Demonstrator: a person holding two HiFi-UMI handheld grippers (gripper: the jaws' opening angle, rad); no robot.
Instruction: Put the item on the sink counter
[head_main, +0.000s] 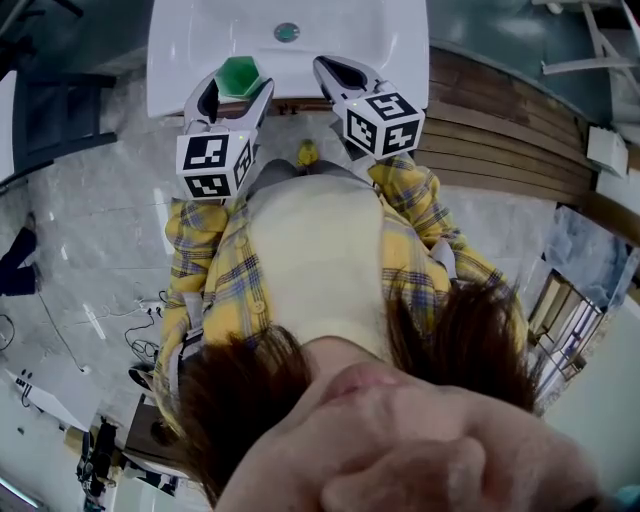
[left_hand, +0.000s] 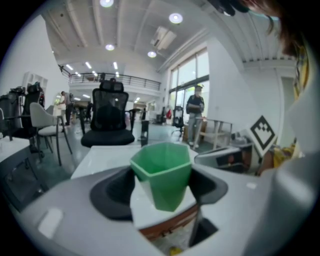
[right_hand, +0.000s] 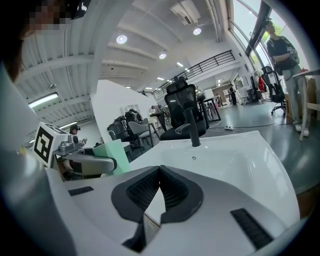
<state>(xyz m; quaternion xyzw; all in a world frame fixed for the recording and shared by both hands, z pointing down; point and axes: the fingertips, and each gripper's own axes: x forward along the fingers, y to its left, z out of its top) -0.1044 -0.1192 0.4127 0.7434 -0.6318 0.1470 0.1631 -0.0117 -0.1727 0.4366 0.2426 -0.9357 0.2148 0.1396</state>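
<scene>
A green faceted cup (head_main: 240, 72) (left_hand: 162, 167) stands upright at the near left edge of the white sink (head_main: 200, 40), its base on the white rim (left_hand: 107, 155). My left gripper (head_main: 237, 92) (left_hand: 162, 189) is shut on it, one black pad against each side. My right gripper (head_main: 336, 68) (right_hand: 160, 172) hovers over the sink's near rim just right of the cup, shut with nothing in it. From the right gripper view the basin (right_hand: 235, 155) and dark faucet (right_hand: 190, 127) lie ahead, with the cup (right_hand: 112, 155) off to the left.
A drain (head_main: 287, 32) sits in the basin's middle. Curved wooden boards (head_main: 500, 130) run along the sink's right side. A black office chair (left_hand: 107, 120) stands beyond the sink. A small yellow thing (head_main: 307, 153) lies on the floor below. A person (left_hand: 195, 107) stands far off.
</scene>
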